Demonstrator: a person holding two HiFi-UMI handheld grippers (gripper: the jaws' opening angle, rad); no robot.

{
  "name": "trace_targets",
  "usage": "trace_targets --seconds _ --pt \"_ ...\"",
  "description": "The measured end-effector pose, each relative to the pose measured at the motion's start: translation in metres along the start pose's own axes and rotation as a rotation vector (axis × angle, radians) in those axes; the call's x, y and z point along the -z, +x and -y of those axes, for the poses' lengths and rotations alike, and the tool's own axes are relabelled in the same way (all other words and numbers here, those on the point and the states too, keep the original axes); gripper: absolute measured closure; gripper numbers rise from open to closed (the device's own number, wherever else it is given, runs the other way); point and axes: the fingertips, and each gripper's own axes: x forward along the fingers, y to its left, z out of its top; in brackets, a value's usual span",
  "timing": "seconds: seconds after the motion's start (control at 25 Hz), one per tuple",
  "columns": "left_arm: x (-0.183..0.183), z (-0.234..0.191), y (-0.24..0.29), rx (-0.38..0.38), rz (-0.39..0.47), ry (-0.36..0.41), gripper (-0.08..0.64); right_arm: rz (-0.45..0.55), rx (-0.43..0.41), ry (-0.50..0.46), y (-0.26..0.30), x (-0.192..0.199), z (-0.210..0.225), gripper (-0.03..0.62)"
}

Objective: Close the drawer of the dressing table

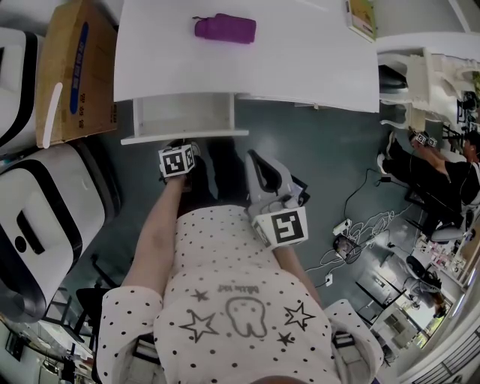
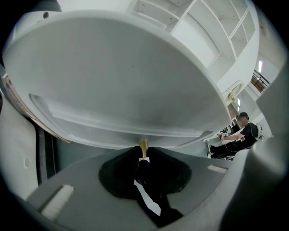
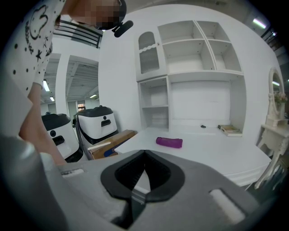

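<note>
While drawer [image 1: 184, 116] stands pulled out of dressing table [image 1: 300, 67], head view: left forearm stretched forward, left gripper [image 1: 180, 150] right at the drawer front.
Right arm: bent, right gripper [image 1: 255, 159] low near the torso, jaws pointing toward the table edge but apart from it.
Drawer inside: only its white floor shows.
Table top: purple pouch [image 1: 225, 28] near the back, book [image 1: 362, 16] at the far right corner.
Box: cardboard box [image 1: 75, 71] on the floor left of the table, blue print too small to read (shirt print likewise).
Left gripper view: jaws clamped together on the brass knob [image 2: 143, 145] of the drawer front [image 2: 113, 90], which fills most of the frame.
Right gripper view: jaws closed on each other, nothing between them.
Beyond right jaws: same pouch and book on the table top, open white shelves [image 3: 198, 49] above, cardboard box off the left edge.
</note>
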Motion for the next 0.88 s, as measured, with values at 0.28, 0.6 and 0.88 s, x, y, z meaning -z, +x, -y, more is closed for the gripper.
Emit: trace_targets --seconds 0.28,0.6,0.88 --pt "-0.006 0.003 0.006 0.011 0.003 0.008 0.486 -0.007 -0.002 -0.003 0.003 0.0 0.004 0.595" --pt "-0.015 0.001 0.009 0.009 0.004 0.01 0.486 -0.019 -0.013 -0.004 0.009 0.001 0.005 0.597" --pt "-0.02 0.002 0.012 0.021 0.005 0.009 0.486 -0.019 -0.013 -0.003 0.01 0.001 0.006 0.597"
